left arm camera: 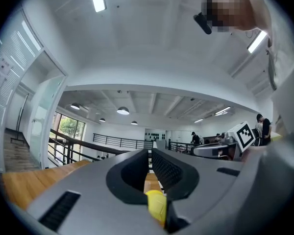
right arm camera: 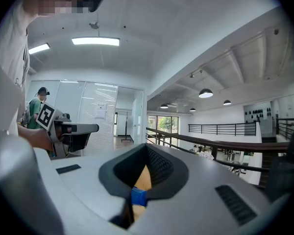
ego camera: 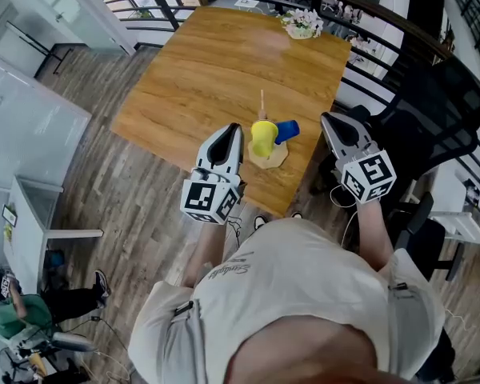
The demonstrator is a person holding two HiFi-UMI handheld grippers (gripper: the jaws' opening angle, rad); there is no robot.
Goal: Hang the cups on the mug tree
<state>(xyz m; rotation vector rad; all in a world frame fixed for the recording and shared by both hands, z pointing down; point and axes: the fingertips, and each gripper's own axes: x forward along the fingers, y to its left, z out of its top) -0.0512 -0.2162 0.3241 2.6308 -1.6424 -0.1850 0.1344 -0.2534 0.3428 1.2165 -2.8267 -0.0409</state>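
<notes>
A wooden mug tree [ego camera: 268,158] stands near the front edge of the wooden table [ego camera: 200,86], its thin pole [ego camera: 262,102] upright. A yellow cup [ego camera: 263,138] and a blue cup [ego camera: 286,130] hang low on it, side by side. My left gripper [ego camera: 234,128] hovers just left of the yellow cup, jaws shut and empty. My right gripper [ego camera: 326,118] is held to the right of the blue cup, also shut and empty. In the left gripper view the yellow cup [left arm camera: 157,205] shows below the closed jaws [left arm camera: 150,152]. The right gripper view shows the blue cup [right arm camera: 138,197] below its jaws [right arm camera: 147,148].
A small bunch of flowers [ego camera: 302,24] sits at the table's far corner. A black office chair [ego camera: 420,130] stands to the right of the table, and a railing [ego camera: 368,54] runs behind it. Wooden floor [ego camera: 120,206] lies in front and to the left.
</notes>
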